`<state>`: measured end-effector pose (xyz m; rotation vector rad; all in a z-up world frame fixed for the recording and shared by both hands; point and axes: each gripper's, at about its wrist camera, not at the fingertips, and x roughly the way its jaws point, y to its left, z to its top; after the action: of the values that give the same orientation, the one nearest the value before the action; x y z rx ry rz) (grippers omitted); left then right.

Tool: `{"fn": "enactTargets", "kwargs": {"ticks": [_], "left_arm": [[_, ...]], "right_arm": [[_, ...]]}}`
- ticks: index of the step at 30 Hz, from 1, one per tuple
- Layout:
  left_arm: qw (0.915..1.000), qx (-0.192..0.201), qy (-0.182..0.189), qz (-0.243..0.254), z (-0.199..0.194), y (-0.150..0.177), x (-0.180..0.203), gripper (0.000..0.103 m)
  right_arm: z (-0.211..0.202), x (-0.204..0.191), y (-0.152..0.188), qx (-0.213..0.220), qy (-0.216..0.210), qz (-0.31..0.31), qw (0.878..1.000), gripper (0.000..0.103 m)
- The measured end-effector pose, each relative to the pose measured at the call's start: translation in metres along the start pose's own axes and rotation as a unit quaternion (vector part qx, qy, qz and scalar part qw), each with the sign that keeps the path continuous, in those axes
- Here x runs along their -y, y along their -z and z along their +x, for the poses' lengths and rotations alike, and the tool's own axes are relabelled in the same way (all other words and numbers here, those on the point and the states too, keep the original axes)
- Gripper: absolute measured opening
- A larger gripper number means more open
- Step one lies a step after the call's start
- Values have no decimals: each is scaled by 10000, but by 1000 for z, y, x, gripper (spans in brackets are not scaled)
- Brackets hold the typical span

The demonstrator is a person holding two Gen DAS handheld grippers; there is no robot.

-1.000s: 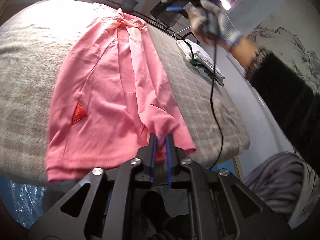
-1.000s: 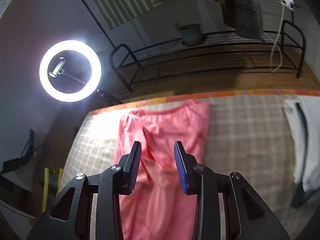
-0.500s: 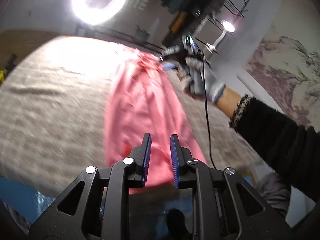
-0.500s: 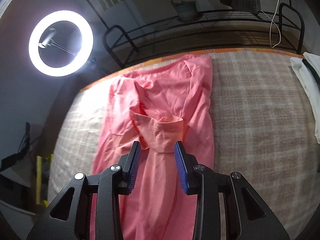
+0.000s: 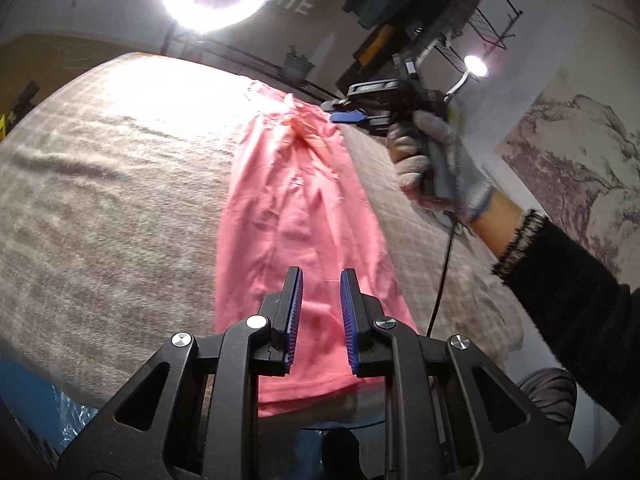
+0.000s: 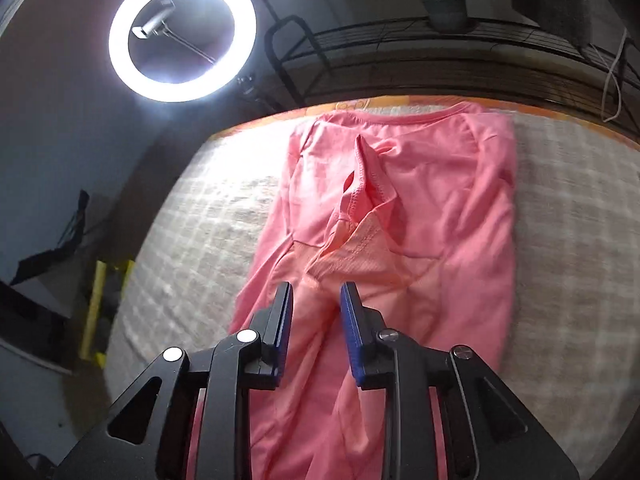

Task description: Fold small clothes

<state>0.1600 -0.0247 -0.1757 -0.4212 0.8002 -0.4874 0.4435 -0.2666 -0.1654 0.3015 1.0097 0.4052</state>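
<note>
A pink long-sleeved shirt (image 5: 296, 208) lies lengthwise on the beige checked table cover, both sides folded in to a narrow strip. In the right wrist view the shirt (image 6: 440, 208) shows its neckline at the far table edge and a sleeve cuff bunched at its middle. My left gripper (image 5: 320, 280) is open and empty, above the hem end. My right gripper (image 6: 316, 292) is open and empty, above the folded sleeves just below the cuff. It also shows in the left wrist view (image 5: 352, 114), held by a gloved hand over the collar end.
The checked cover (image 5: 100, 200) spreads wide to the left of the shirt. A ring light (image 6: 182, 32) stands beyond the far table edge beside a black metal rack (image 6: 400, 40). A black cable (image 5: 442, 276) hangs from the right gripper. Blue plastic (image 5: 36, 412) lies below the near edge.
My left gripper let go of the hem, opened and lifted back. My right gripper came down over the collar end towards the folded sleeves, staying open. The shirt's side now lies folded in, so it looks narrower.
</note>
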Motion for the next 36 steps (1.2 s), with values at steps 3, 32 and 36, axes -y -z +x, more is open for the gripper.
{"fn": "enactTargets", "kwargs": {"ticks": [3,32,36], "left_arm": [[9999,-42,83,138,0,2,7,40],[9948,-973,-74,294,61,29,32,0],[9941,-913,-443,377,51,45,22,0]], "right_arm": [[-55,2,30,349,-227,217,9989,24],[-95,10,283,-618,-222,823,9944,1],[-113,21,287,-413,-319,880,9948,1]]}}
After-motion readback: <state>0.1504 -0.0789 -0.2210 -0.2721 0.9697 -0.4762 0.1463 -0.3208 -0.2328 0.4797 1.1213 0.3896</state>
